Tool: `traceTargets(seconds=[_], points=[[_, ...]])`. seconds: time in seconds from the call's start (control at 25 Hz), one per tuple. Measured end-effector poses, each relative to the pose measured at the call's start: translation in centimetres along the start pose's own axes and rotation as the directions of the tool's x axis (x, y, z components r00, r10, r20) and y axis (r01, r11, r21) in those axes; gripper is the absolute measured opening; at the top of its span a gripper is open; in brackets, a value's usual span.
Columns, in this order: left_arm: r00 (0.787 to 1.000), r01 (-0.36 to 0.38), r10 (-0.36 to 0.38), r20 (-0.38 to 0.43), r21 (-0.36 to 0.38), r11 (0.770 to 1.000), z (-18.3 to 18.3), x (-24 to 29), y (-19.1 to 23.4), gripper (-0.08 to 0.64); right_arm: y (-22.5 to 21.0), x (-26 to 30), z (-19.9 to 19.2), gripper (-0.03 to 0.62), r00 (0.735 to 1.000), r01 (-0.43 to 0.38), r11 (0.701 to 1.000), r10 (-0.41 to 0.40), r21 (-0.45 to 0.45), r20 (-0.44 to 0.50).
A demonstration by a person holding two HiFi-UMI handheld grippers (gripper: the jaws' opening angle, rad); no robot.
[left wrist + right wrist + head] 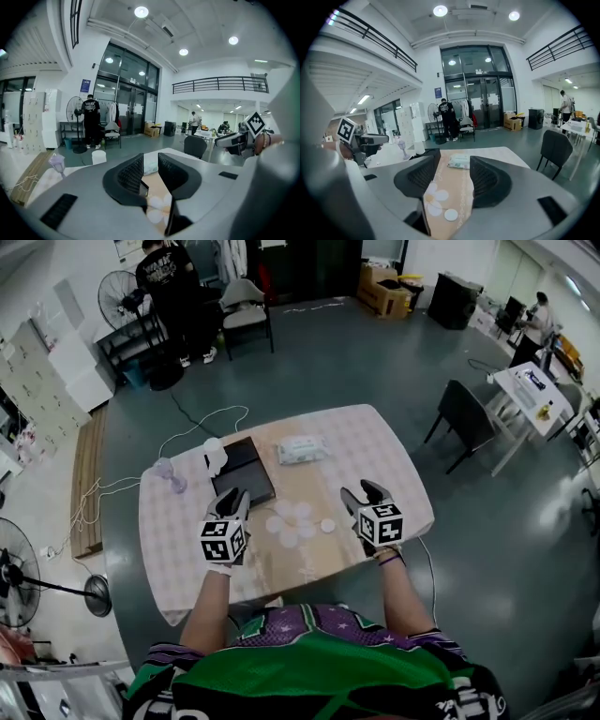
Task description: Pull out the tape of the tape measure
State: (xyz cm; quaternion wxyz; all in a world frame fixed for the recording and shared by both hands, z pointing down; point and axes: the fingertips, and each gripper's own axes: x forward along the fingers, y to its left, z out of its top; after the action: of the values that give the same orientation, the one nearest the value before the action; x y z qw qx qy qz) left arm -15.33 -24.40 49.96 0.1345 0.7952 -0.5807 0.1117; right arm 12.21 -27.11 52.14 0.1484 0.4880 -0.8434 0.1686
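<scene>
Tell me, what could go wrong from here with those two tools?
1. I see no tape measure on the table. The left tool and right tool are both open and empty, so the pull may have nothing to start on.
2. The white cup stands right beside the black tray, just beyond the left tool. Reaching forward might tip it.
3. The small lilac object sits near the table's left edge and could be knocked off.

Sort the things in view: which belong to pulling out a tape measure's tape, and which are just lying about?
For the job: left gripper and right gripper, both open and empty. No tape measure shows.

Lying about on the table: pack of wipes, black flat case, white cup, small lilac object.
</scene>
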Motion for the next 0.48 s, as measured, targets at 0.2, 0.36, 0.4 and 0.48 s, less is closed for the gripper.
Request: traceTargets(seconds=[0.2, 0.36, 0.4, 0.48], points=[[0.996, 0.000, -0.003, 0.090, 0.037, 0.999, 4.0, -1.9, -0.5, 0.109, 0.8, -1.1, 3.4, 0.244, 0.998, -0.021, 0.999, 0.023, -0.035, 0.051], [0.988, 0.007, -0.016, 0.152, 0.057, 0.998, 6.8, -3.5, -1.2, 0.109, 1.6, -2.3, 5.8, 0.244, 0.994, -0.032, 0.998, 0.038, -0.055, 0.099], [0.986, 0.012, -0.022, 0.164, 0.064, 0.998, 7.5, -3.9, -1.5, 0.109, 1.7, -2.7, 6.5, 0.244, 0.993, -0.034, 0.998, 0.040, -0.054, 0.116], [0.981, 0.022, -0.037, 0.189, 0.078, 0.997, 8.9, -4.7, -2.1, 0.109, 2.0, -3.6, 8.0, 0.244, 0.988, -0.038, 0.998, 0.045, -0.051, 0.151]])
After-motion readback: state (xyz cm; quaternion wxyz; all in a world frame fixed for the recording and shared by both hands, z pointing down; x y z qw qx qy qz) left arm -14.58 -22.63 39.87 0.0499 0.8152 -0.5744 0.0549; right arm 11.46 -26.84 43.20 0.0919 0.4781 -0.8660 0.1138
